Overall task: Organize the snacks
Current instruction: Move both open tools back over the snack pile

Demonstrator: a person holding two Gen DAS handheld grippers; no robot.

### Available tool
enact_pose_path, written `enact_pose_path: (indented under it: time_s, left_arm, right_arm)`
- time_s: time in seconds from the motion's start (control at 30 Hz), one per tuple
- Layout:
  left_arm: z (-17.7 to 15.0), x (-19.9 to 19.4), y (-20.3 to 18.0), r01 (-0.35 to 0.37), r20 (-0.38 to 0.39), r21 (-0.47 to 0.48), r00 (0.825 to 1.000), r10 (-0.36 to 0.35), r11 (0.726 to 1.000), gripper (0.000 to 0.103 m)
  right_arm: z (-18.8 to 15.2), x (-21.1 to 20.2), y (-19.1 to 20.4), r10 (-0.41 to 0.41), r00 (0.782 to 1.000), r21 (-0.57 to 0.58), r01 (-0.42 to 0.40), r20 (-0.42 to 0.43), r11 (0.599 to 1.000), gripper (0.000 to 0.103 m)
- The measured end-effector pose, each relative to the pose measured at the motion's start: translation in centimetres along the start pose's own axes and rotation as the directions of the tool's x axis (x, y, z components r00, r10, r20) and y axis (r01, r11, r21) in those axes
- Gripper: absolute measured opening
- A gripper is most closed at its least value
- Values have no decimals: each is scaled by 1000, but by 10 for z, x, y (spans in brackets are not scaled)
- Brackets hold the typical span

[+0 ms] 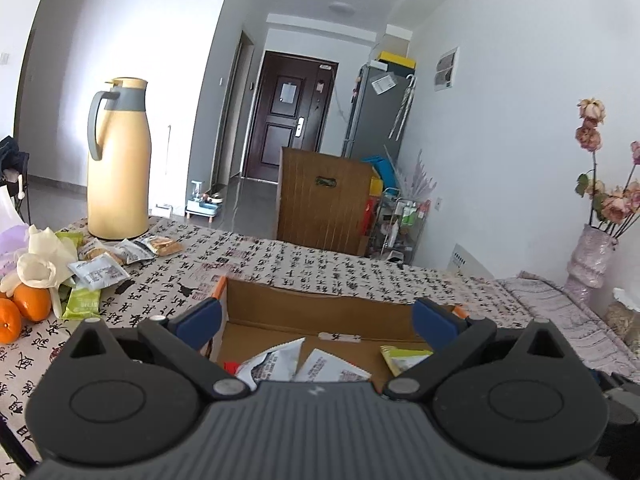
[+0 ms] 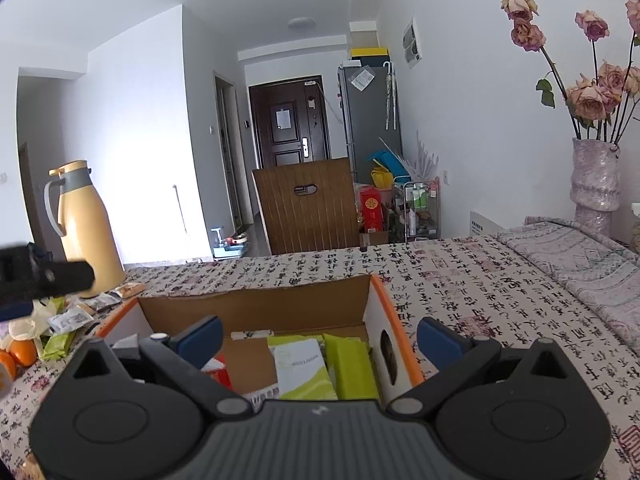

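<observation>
Packets (image 1: pixel 304 364) already lie in the box (image 1: pixel 320 308), right under both tongs. Left tongs (image 1: pixel 316 320) and right tongs (image 2: pixel 320 338) are spread wide and hold nothing. Farther off, the loose snacks (image 1: pixel 100 268) lie to the left by the jug (image 1: pixel 118 160), so the left tongs look nearer.

A: What do my tools look like?
B: My left hand-held gripper (image 1: pixel 316 318): ribbed dark grey body, black linkage arms, silver pivot pins, blue pads (image 1: pixel 206 316), round black side discs.
A: And the right?
B: My right hand-held gripper (image 2: pixel 320 338): identical, small white mark on the ribbed body.
</observation>
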State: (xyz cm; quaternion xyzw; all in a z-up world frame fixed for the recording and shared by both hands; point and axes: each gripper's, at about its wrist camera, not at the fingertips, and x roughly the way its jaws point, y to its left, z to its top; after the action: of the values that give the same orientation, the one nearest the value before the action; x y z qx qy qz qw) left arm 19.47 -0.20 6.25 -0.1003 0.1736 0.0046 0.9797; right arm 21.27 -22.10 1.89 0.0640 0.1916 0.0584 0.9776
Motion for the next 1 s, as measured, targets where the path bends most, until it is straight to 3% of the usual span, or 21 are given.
enact_pose_path:
  time_s: [0.53, 1.0]
  left_arm:
    - [-26, -51, 8, 15, -27, 25, 1000, -15, 1000, 103]
    - [-78, -71, 28, 22, -158, 64, 987, -12, 998, 103]
  right_arm:
    - [-28, -54, 1, 4, 999, -52, -6, -39, 999, 103]
    - [-77, -81, 0, 21, 987, -53, -30, -162, 998, 103]
